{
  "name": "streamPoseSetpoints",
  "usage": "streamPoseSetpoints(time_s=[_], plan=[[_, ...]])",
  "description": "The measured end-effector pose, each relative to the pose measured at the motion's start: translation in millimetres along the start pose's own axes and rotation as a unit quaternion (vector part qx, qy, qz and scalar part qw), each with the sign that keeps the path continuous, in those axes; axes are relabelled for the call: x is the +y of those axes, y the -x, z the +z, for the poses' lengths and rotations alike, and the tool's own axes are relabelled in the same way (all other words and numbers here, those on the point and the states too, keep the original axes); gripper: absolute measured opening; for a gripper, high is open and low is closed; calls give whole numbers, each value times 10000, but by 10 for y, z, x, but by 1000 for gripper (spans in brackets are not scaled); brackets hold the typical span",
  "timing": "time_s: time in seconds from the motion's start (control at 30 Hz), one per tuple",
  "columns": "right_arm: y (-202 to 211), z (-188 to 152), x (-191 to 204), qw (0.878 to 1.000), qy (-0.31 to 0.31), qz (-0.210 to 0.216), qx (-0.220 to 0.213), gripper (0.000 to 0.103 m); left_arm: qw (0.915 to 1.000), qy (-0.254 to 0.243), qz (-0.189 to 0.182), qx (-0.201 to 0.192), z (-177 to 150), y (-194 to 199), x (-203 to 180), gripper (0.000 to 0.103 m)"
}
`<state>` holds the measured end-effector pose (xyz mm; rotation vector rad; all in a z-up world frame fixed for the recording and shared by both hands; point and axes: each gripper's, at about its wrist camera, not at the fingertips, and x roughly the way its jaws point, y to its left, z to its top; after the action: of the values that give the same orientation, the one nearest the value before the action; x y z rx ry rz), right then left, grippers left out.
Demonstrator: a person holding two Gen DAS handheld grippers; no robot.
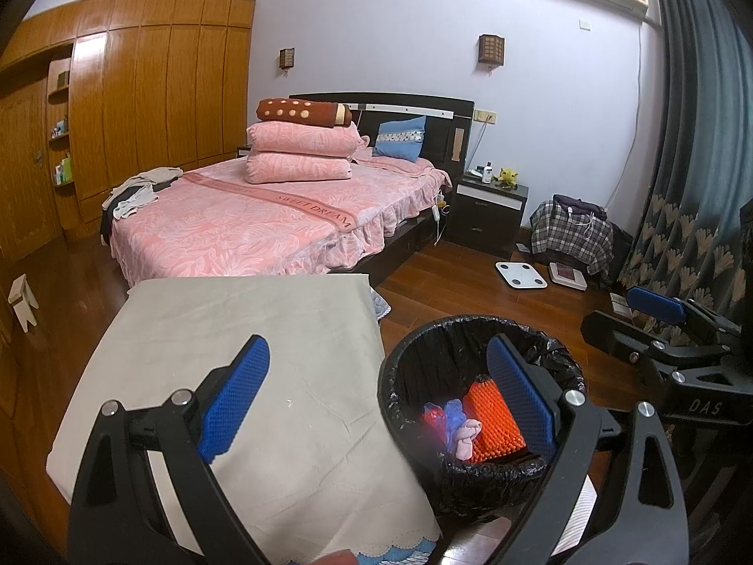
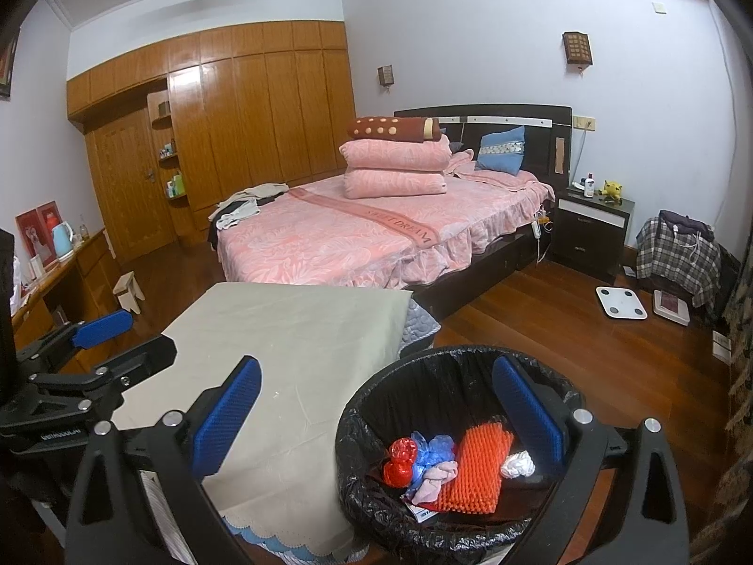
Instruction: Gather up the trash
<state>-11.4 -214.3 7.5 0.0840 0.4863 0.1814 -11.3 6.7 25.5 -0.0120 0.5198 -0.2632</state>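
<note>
A round bin with a black liner [image 1: 404,391] [image 2: 357,423] stands on the floor right of the beige-covered table [image 1: 235,329] [image 2: 301,329]. Inside lie an orange ridged sheet [image 1: 494,419] [image 2: 480,466], red [image 2: 400,459], blue [image 2: 430,452] and pink crumpled wrappers, and a white wad [image 2: 516,464]. My left gripper [image 1: 381,395] is open and empty, straddling the table edge and the bin. My right gripper [image 2: 376,419] is open and empty, likewise above table edge and bin. Each gripper shows in the other's view [image 1: 659,315] [image 2: 94,329].
A pink bed [image 1: 263,216] [image 2: 367,230] stands beyond the table. A dark nightstand [image 1: 489,207], a plaid-covered pile [image 1: 572,235], two floor scales [image 1: 520,274] and a curtain [image 1: 696,165] are at right. A wooden wardrobe [image 2: 244,117], a desk [image 2: 61,273] and a small stool [image 2: 128,289] are at left.
</note>
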Motion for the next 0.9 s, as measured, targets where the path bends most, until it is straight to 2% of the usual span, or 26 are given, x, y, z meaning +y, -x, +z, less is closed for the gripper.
streamPoseSetpoints(time_s=[0.63, 0.9], plan=[[-21, -113, -19, 10000, -50, -2, 44, 97, 10000, -2, 2, 23, -29, -2, -14, 91], [-51, -132, -54, 9999, -96, -8, 83, 97, 9999, 10, -42, 93, -197, -9, -8, 91]])
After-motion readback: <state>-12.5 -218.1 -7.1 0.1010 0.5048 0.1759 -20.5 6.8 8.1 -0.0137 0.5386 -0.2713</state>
